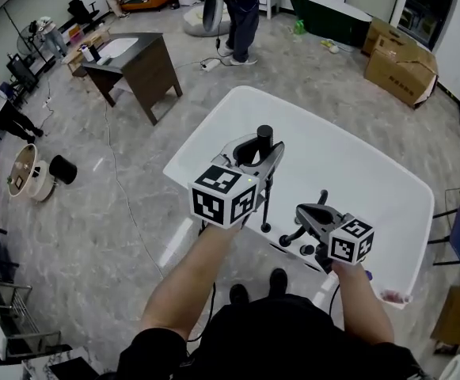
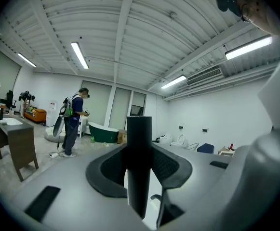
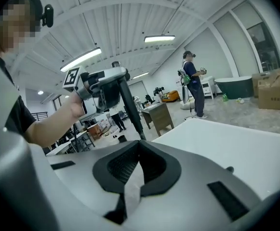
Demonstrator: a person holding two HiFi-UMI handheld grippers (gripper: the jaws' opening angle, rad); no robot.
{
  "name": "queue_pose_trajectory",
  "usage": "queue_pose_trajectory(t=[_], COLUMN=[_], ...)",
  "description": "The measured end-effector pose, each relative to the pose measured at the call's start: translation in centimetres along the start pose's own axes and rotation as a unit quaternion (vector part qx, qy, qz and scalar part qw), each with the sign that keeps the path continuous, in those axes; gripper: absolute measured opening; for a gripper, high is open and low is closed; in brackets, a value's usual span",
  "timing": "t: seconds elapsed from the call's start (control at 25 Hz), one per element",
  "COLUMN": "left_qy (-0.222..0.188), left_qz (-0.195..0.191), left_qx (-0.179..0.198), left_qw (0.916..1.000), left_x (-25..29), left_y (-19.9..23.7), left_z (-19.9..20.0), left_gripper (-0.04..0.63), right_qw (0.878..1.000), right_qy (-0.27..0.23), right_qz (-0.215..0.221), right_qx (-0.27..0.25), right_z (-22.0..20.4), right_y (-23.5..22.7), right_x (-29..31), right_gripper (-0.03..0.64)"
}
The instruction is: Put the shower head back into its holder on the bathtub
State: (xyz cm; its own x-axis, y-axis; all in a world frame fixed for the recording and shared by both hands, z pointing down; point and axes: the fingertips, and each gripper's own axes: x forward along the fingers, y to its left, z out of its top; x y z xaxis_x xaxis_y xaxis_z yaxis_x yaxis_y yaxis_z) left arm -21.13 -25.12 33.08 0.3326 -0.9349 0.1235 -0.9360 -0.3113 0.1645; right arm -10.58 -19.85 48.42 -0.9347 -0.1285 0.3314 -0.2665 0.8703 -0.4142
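**Fig. Return of the shower head to its holder: approach stage.**

At left, the left gripper is closed on the black shower head. In the left gripper view the dark handle is seen clamped upright between the two pads, its top standing above the jaws. The left forearm is stretched forward from the body, and the gripper is held roughly level over the near part of the white bathtub. The slim lower end of the handle hangs down towards the near rim.

The step in hand is judged to be the carrying of the handle to its seat; insertion is not yet done. To the right, a black fitting is mounted at the near rim. Which part of it forms the holder cannot be made out.

For the next move, the lower end would probably have to be aligned over the socket with the handle kept close to vertical. It would then be lowered straight, and the grip released only once it is seated.

At right, the right gripper is held low beside the fitting. Its jaws are shown together with nothing between them in the right gripper view.
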Motion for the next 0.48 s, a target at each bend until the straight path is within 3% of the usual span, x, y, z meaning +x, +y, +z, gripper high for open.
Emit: queue_pose_trajectory(t=[0.48], left_qy=[0.126], left_qz=[0.001], left_qx=[-0.065], left_qw=[0.9899], left_x=[1.6], left_y=[0.0], left_z=[-14.2], left_gripper=[0.144], right_qw=[0.997], right_qy=[0.044], right_qz=[-0.022], right_qx=[0.062], right_z=[-6.3], right_y=[-2.2], right_x=[-1.3], right_gripper=[0.018])
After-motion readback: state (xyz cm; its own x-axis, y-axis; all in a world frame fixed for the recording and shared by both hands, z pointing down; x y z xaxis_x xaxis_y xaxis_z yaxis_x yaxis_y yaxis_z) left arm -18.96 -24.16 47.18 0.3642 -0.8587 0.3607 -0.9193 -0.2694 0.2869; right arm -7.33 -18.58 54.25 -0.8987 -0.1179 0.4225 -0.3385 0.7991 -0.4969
